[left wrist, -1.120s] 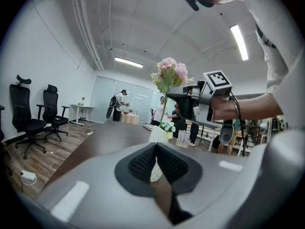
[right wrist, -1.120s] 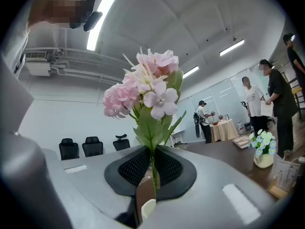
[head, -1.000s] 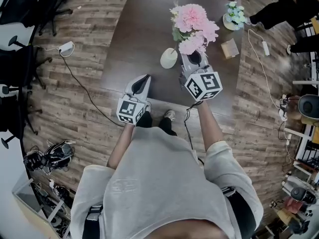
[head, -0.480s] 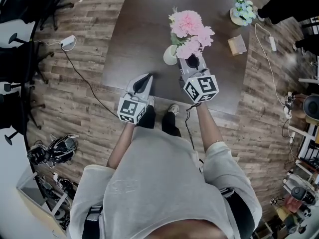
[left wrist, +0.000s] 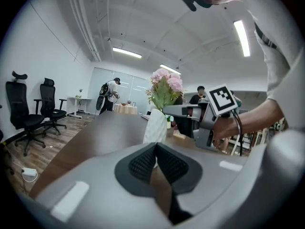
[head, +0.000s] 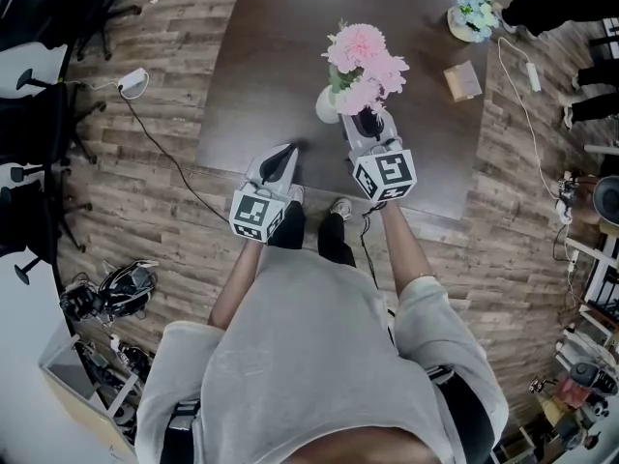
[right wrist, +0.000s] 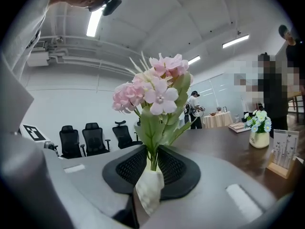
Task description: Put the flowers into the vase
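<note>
Now the flowers [head: 363,56] stand in the white vase [head: 327,104], stems down in its mouth, pink heads spread over it. A second ago I see them held higher and off to the side, with the whole vase showing beside them; since then the bunch has come down over the vase. The vase itself hasn't shifted on the table.

Right gripper [head: 370,124] sits at the vase mouth. Its jaws have just been opening: the stems are between the pads with a gap on each side, so no clamp on them now.

Left gripper [head: 282,153] is low at the near table edge, well apart from the vase, jaws together on nothing. Same spot as before.

Surface is a dark brown table [head: 271,66]. At the far end sit a small pot of white flowers [head: 471,17] and a little card stand [head: 462,80], both well apart from the vase.

Room: wood-plank floor [head: 145,191], a power strip [head: 131,80] with its cable trailing toward the table, black office chairs [right wrist: 95,137] along the white wall, people [left wrist: 112,92] standing at the back.
</note>
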Motion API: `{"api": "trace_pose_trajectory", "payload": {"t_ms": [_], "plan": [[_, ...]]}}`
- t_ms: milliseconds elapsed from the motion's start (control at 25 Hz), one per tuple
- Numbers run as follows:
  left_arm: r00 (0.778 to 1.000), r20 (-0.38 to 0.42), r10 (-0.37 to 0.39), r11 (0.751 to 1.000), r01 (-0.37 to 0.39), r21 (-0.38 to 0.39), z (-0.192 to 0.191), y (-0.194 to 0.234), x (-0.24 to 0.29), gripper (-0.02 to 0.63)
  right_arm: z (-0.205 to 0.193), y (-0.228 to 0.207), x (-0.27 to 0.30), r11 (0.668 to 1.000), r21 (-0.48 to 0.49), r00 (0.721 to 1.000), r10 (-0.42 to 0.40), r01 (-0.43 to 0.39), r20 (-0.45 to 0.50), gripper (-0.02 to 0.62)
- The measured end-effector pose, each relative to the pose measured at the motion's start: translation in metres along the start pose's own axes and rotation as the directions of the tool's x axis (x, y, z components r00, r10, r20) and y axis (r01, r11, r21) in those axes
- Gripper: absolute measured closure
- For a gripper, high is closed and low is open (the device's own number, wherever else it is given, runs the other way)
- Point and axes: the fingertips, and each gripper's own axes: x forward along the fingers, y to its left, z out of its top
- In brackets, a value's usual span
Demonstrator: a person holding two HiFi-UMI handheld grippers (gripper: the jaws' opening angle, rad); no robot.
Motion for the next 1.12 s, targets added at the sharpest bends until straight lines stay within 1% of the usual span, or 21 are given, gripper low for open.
{"api": "trace_pose_trajectory", "payload": {"t_ms": [120, 280, 400, 600, 720, 920, 1120], "plan": [[1.000, -0.001, -0.002, 1.000, 0.002, 0.001, 0.000, -0.001, 0.001, 0.595, -0.003, -0.001, -0.001, 1.000, -0.013, 1.000, 0.008, -0.009, -0.014, 0.511], [1.000, 0.004, -0.006, 1.000, 0.006, 0.004, 0.004, -0.003, 0.005, 0.595, -0.004, -0.001, -0.001, 0.999, -0.002, 0.999, 0.041, -0.041, -0.028, 0.463], [1.000, 0.006, -0.010, 1.000, 0.010, 0.004, 0.003, -0.004, 0.005, 0.595, -0.005, 0.001, -0.003, 0.998, -0.008, 0.998, 0.058, -0.058, -0.032, 0.457], [1.000, 0.005, -0.015, 1.000, 0.015, 0.000, 0.002, -0.005, 0.007, 0.595, 0.001, 0.004, -0.005, 0.996, -0.052, 0.997, 0.071, -0.073, -0.039, 0.446], [1.000, 0.006, -0.016, 1.000, 0.016, -0.002, 0.002, -0.005, 0.009, 0.595, 0.002, 0.004, -0.005, 0.996, -0.045, 0.996, 0.080, -0.082, -0.039, 0.427], [1.000, 0.012, -0.019, 1.000, 0.019, -0.004, 0.005, -0.005, 0.010, 0.595, -0.002, 0.001, -0.007, 0.998, -0.029, 0.997, 0.058, -0.059, -0.045, 0.411], [1.000, 0.018, -0.023, 1.000, 0.023, 0.001, 0.007, -0.008, 0.012, 0.595, -0.003, -0.002, -0.014, 0.999, -0.039, 0.998, 0.028, -0.030, -0.050, 0.402]]}}
